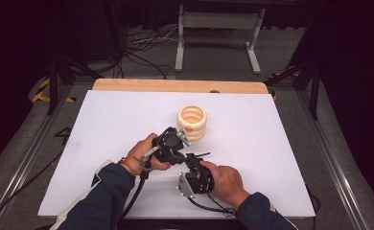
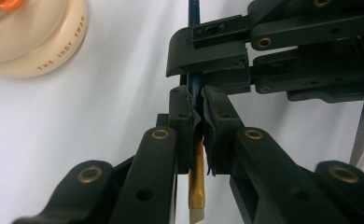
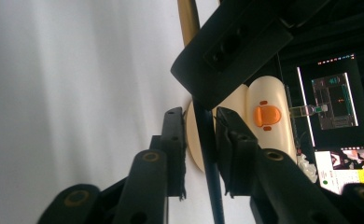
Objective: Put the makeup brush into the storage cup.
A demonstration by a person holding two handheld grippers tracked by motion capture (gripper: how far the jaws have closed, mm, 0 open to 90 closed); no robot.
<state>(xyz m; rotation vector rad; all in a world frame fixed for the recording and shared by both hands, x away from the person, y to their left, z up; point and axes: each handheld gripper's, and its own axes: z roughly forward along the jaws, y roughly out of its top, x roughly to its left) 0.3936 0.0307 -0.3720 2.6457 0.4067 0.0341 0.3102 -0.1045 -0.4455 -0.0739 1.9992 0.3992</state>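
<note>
Paintbrush (image 2: 196,100), dark blue handle with gold ferrule, held above the white table (image 1: 103,143) at centre, just near of the cream ringed holder (image 1: 192,122). Left gripper (image 2: 197,109) pinches the brush tight between its pads. Right gripper (image 3: 201,135): jaws around the handle with a gap on one side, not pressing.
</note>
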